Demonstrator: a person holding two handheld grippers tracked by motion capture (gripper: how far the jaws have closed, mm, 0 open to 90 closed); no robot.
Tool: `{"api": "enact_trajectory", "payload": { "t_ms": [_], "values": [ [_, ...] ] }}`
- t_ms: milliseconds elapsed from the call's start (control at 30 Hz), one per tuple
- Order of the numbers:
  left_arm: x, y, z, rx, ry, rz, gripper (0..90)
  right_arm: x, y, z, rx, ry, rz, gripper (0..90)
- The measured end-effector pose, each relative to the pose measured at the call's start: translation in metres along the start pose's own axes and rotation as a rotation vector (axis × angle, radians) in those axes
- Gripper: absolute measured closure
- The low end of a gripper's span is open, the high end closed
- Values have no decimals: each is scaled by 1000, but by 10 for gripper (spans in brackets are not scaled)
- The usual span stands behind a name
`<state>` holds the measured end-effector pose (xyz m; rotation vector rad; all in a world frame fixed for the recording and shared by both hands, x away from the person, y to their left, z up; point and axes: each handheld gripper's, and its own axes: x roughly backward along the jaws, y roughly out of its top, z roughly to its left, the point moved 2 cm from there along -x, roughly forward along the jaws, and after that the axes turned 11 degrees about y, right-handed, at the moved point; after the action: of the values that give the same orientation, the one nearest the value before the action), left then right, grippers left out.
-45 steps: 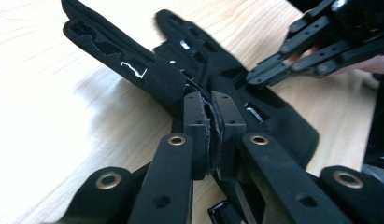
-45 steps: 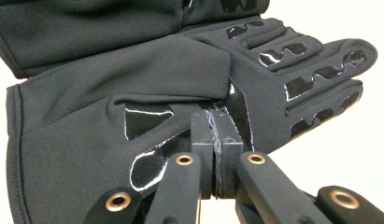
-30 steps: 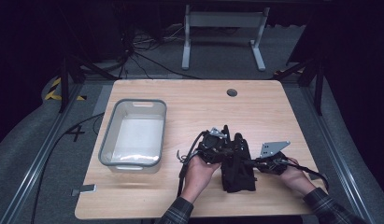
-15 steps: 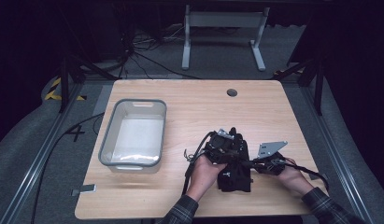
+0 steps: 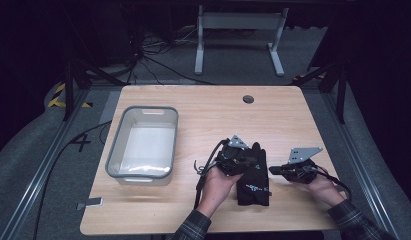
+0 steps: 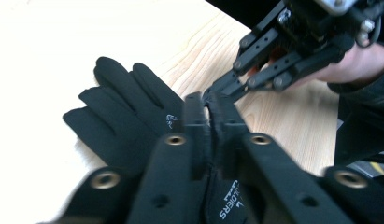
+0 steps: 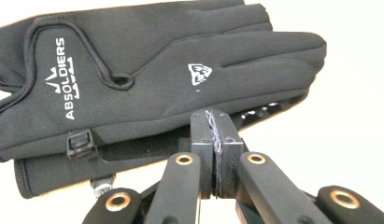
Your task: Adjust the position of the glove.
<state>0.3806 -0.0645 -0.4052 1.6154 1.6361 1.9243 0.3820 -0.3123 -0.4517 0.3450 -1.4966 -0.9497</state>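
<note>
Black gloves point(image 5: 254, 175) lie stacked on the table point(image 5: 203, 110), right of the bin point(image 5: 143, 145). My left gripper point(image 6: 204, 103) rests over them, jaws together, gripping nothing I can confirm. Right gripper point(image 7: 216, 122) closed, empty, beside them. Next: open, pinch top glove.

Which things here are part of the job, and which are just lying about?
In the job:
black gloves, stacked on the table
left claw, shut, over the gloves
right claw, shut, beside the gloves

Lying about:
clear bin
small grey piece near the table edge
</note>
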Motion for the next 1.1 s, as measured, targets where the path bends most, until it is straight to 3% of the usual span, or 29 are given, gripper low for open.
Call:
{"api": "enact_trajectory", "payload": {
  "t_ms": [133,267,433,467,733,1100],
  "values": [
    [1,-9,6,-14,56,41,898,5,2,2,-12,16,-29,899],
    [-6,-24,12,-8,64,92,897,1,12,10,-4,54,-56,899],
    [-16,-29,12,-3,60,114,897,-11,22,16,30,74,-47,899],
    [-21,-30,10,-7,58,125,897,-19,24,16,41,74,-22,899],
    [-41,-35,4,-29,47,171,896,-32,15,9,53,55,69,899],
    [-48,-34,8,-51,75,191,897,-34,12,12,57,74,79,900]
  ]
}}
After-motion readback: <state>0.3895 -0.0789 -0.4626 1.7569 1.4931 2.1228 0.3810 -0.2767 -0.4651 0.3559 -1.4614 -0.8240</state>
